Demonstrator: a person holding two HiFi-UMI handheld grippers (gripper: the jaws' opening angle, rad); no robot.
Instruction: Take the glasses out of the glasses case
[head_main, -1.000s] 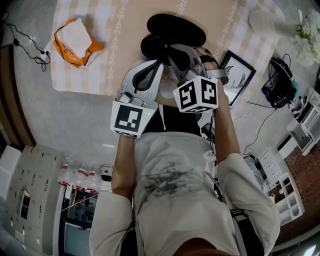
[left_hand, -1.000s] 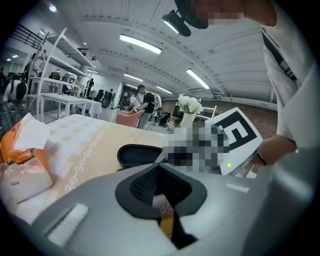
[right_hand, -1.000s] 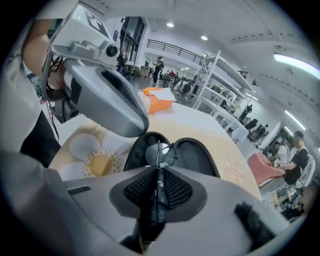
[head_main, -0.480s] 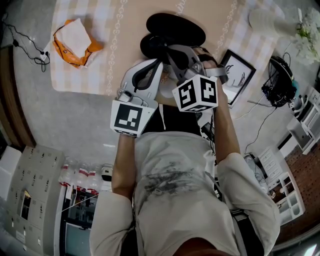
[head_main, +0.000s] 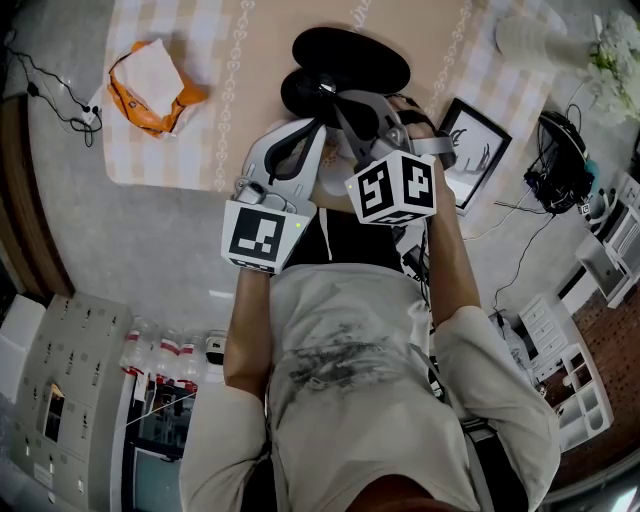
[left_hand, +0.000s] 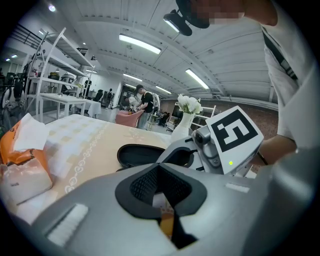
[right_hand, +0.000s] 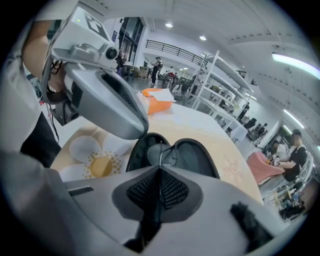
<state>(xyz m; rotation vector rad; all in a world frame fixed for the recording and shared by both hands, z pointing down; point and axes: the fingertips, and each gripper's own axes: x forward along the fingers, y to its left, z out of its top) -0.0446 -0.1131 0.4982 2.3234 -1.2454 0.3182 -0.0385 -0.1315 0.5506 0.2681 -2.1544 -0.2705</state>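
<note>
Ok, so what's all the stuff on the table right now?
Tablecloth: one, peach with pale checks, under everything.
Glasses case: one, black, open, far middle.
Glasses: one pair, thin-rimmed, over the case, in the right jaws.
Tissue pack: one, orange and white, far left.
Picture frame: one, black, right side.
Vase: one, white, holding white flowers, far right.
Daisy shape: one, white and yellow, near edge; mat or print unclear.
Left gripper: one, grey, jaws shut, beside the case.
Right gripper: one, grey, jaws shut on the glasses.
</note>
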